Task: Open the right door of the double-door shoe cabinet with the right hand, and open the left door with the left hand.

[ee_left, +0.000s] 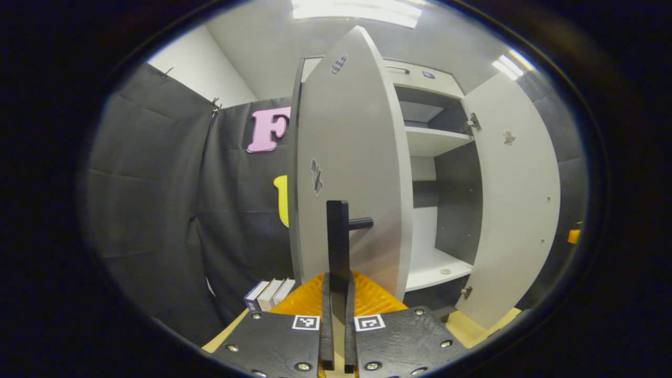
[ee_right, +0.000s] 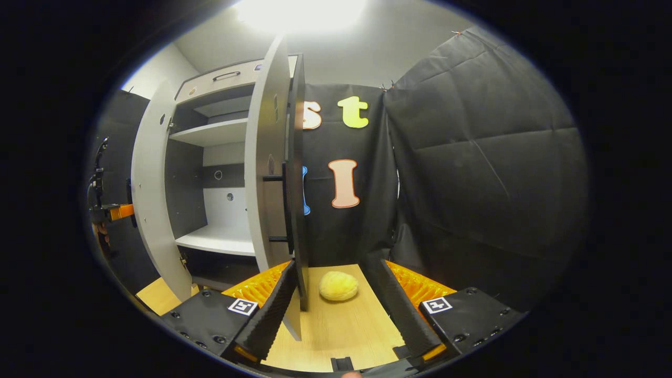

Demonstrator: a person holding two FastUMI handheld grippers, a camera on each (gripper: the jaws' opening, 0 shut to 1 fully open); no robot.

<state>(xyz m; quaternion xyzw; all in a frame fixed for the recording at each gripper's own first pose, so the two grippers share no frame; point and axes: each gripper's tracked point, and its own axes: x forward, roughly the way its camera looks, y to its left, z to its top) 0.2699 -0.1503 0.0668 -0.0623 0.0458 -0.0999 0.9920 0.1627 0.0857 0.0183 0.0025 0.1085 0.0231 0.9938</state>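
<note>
The shoe cabinet [ee_left: 428,142] stands with both doors swung out, showing pale shelves. In the left gripper view the left door [ee_left: 352,157] faces me nearly edge-on. My left gripper [ee_left: 338,278] is shut on its black vertical handle [ee_left: 337,231]. The right door [ee_left: 517,199] hangs open farther right. In the right gripper view the right door [ee_right: 268,157] is edge-on, its black handle [ee_right: 286,205] unheld. My right gripper [ee_right: 333,268] is open, the door's lower edge just inside its left finger [ee_right: 268,312]. The left door [ee_right: 149,199] shows beyond.
A yellow lumpy object [ee_right: 338,286] lies on the wooden table [ee_right: 341,331] ahead of the right gripper. Several books [ee_left: 268,294] stand left of the cabinet's base. Black cloth walls close in on both sides. A hand and the other gripper [ee_right: 107,210] show at far left.
</note>
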